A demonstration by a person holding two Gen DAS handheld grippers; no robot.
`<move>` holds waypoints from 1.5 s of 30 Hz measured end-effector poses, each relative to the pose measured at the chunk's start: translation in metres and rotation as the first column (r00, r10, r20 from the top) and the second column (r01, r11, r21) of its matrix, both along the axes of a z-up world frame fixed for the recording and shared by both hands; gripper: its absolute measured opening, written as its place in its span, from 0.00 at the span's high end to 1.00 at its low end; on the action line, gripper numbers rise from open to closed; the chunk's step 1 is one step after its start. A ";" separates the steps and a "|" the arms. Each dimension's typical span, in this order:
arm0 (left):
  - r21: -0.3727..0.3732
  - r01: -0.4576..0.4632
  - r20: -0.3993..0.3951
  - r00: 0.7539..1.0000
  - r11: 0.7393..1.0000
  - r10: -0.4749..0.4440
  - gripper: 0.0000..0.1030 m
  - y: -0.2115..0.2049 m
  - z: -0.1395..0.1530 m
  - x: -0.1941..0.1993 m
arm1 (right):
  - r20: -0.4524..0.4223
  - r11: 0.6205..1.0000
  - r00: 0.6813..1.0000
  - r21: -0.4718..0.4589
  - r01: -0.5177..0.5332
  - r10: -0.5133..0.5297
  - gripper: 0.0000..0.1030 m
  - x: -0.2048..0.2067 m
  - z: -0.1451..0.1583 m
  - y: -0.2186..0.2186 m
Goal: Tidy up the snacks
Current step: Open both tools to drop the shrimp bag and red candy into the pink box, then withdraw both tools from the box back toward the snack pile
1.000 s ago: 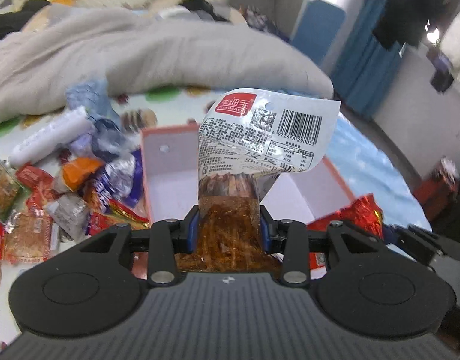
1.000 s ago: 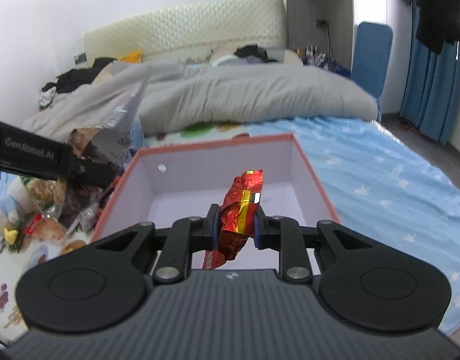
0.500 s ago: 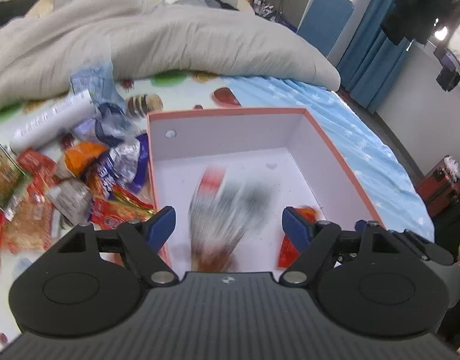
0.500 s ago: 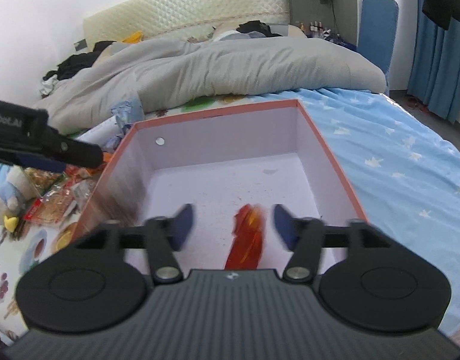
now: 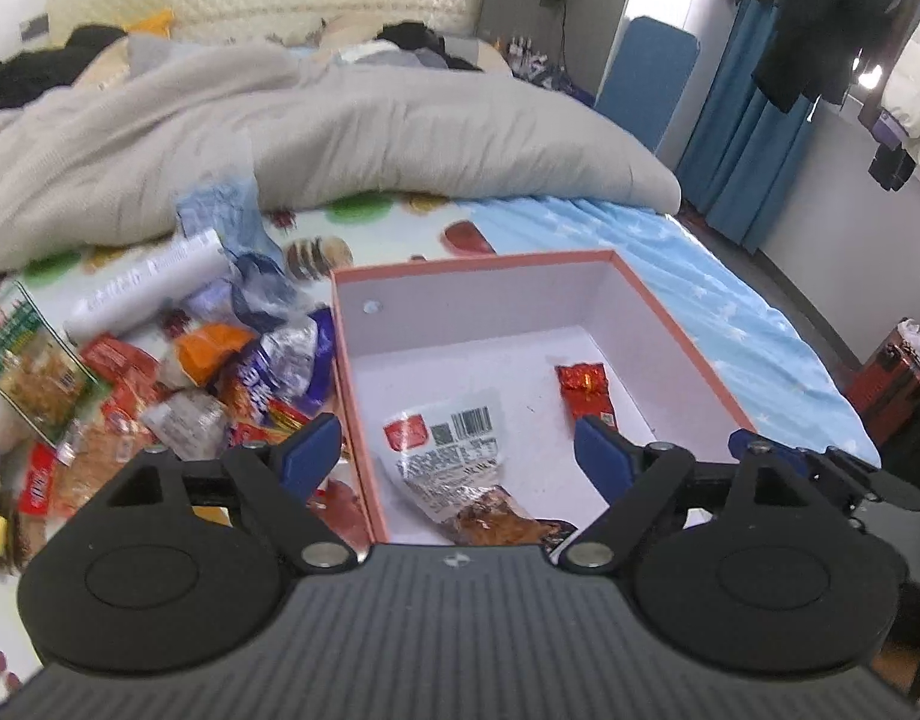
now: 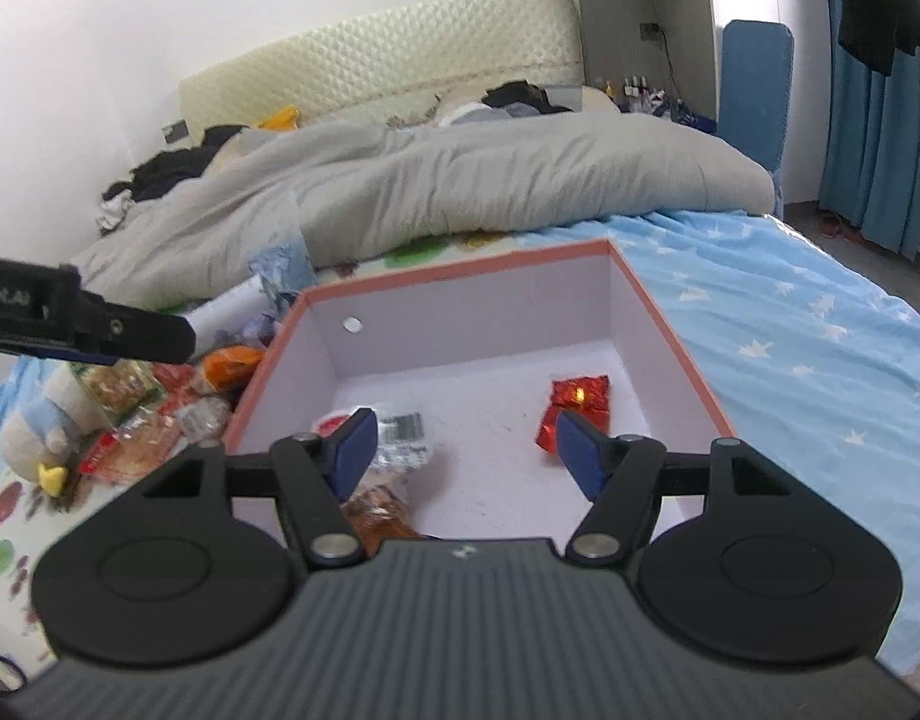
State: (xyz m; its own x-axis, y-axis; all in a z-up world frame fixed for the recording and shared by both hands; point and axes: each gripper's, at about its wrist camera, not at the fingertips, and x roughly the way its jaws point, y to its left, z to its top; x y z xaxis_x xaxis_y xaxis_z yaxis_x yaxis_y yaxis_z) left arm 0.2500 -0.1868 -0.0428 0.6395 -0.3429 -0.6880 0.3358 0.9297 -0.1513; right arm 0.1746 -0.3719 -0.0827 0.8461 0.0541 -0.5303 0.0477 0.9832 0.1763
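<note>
Two snacks already lie in the shallow salmon-rimmed cardboard box with the white inside [image 5: 676, 324]: a crinkly clear-and-silver packet of brown shredded snack with a barcode label [image 5: 453, 462] at its 7 o'clock corner, and a small glossy red foil packet [image 5: 583, 387] toward 3 o'clock, the two well apart on the bare floor. The left gripper [image 5: 460, 456] has just been opening its jaws and now stands released, spread wide above the barcode packet, pads clear of it. The right gripper [image 6: 460, 444] has likewise just let go, its blue pads parted and empty, the red packet just beyond its right pad. Most of the job looks undone, I judge: a loose heap of foil and plastic wrappers [image 5: 177, 384] (orange, purple, red, silver, all creased and shiny) sits outside the box at 9 o'clock on the printed bedsheet [image 5: 399, 222].
</note>
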 end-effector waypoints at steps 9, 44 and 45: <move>-0.049 -0.027 0.038 0.999 0.998 0.029 0.13 0.026 0.016 -0.041 | 0.080 1.000 0.997 0.008 -0.010 0.010 0.34 -0.026 0.023 0.017; -0.001 -0.210 0.106 0.972 0.978 0.208 0.09 0.150 0.013 -0.159 | 0.101 0.995 0.991 0.010 -0.094 0.093 0.34 -0.116 0.024 0.103; 0.002 -0.212 0.106 0.972 0.977 0.211 0.09 0.151 0.012 -0.162 | 0.098 0.995 0.990 0.010 -0.099 0.098 0.34 -0.118 0.024 0.106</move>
